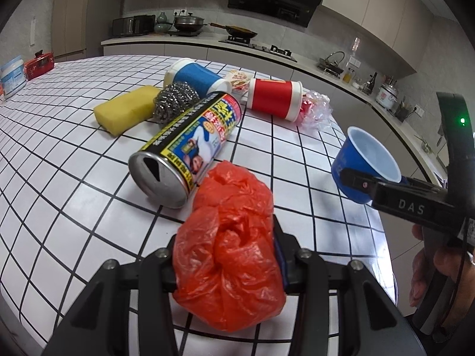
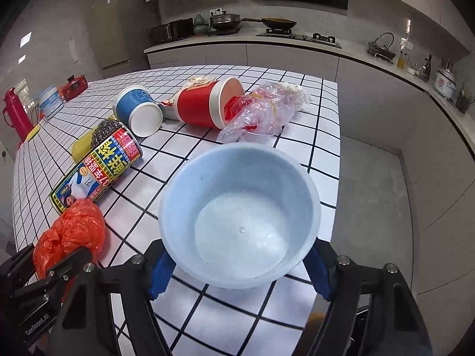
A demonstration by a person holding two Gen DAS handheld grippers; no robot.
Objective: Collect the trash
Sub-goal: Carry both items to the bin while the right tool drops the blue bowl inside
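Note:
My left gripper (image 1: 228, 255) is shut on a crumpled orange plastic bag (image 1: 231, 249) and holds it just above the tiled table; it also shows in the right wrist view (image 2: 71, 231). My right gripper (image 2: 240, 267) is shut on a blue plastic bowl (image 2: 240, 216), white inside and empty, held over the table's right edge; it shows in the left wrist view (image 1: 368, 163). A printed can (image 1: 190, 145) lies on its side ahead of the bag. A red cup (image 1: 274, 99), a blue cup (image 1: 196, 78) and a clear crumpled wrapper (image 1: 317, 109) lie further back.
A yellow sponge (image 1: 124, 112) and a steel scourer (image 1: 175, 101) lie behind the can. A white tub (image 1: 12, 77) and a red box (image 1: 40, 63) stand at the table's far left. A red flask (image 2: 16, 112) stands at the left. Kitchen counters (image 2: 297, 44) run behind.

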